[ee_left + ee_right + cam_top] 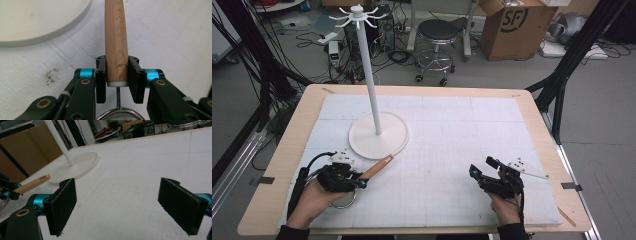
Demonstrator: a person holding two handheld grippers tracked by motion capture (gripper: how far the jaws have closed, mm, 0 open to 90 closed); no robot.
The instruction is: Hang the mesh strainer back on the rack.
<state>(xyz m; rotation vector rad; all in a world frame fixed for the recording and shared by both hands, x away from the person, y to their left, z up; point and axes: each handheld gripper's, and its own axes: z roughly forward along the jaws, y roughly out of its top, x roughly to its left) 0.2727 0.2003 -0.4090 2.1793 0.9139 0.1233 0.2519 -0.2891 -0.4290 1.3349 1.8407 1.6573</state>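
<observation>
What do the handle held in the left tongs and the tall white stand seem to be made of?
The handle looks like light, unvarnished wood: visible grain and the words KITCHEN TOOL marked on it. A thin metal wire leads from it to a fine mesh strainer, probably steel. The stand looks like smooth matte white plastic or painted metal; I cannot tell which.

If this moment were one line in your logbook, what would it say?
left claw: shut on strainer handle | right claw: open, holding nothing | strainer mesh: near left hand | hook stand: upright on mat
</observation>
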